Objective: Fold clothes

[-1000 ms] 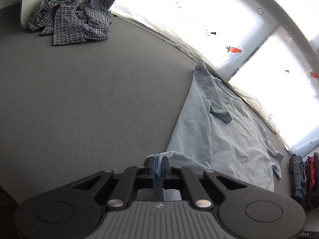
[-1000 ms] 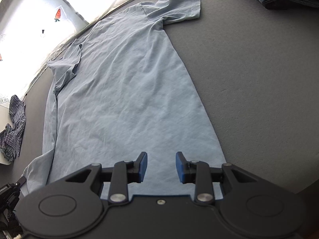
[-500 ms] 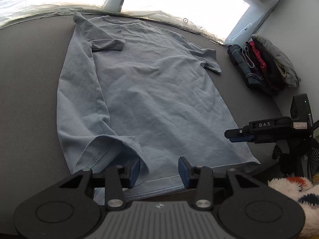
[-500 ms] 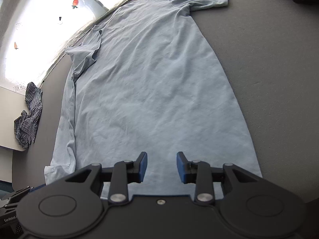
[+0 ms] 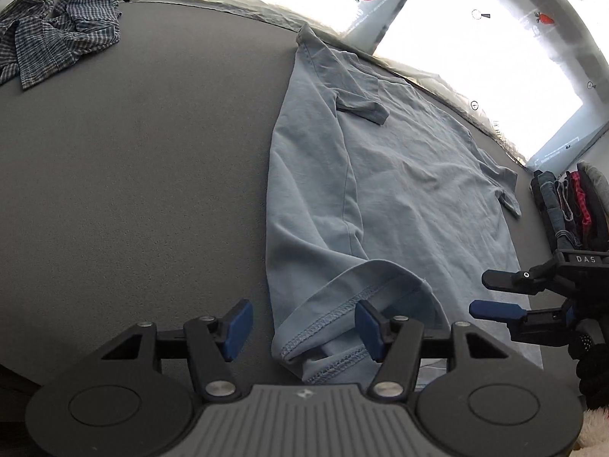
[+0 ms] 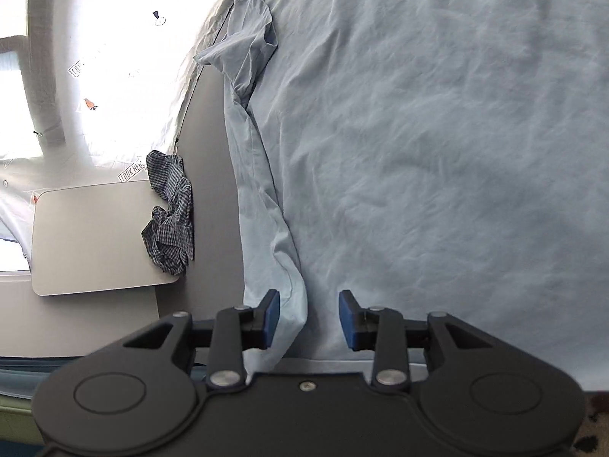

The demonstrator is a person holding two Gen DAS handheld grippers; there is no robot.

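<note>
A light blue T-shirt (image 5: 399, 198) lies spread flat on the dark grey table (image 5: 133, 190), its left side folded inward along its length. My left gripper (image 5: 302, 329) hovers over the near left hem corner; its jaws are opening, and the turned-over hem lies loose between them, not pinched. My right gripper (image 5: 498, 294) comes in from the right, just above the hem. In the right wrist view the right gripper (image 6: 310, 318) is low over the T-shirt (image 6: 437, 152), jaws easing apart, with a raised fold of cloth between the fingers and untouched by the pads.
A crumpled plaid shirt (image 5: 57, 38) lies at the far left of the table, beside a pale board (image 6: 95, 236). A stack of folded clothes (image 5: 571, 205) stands at the right edge. Bright window sheeting (image 5: 475, 57) runs along the far edge.
My left gripper was shut on the hem corner, then opened and let it drop folded over onto the shirt. My right gripper has swung left along the hem and rolled.
</note>
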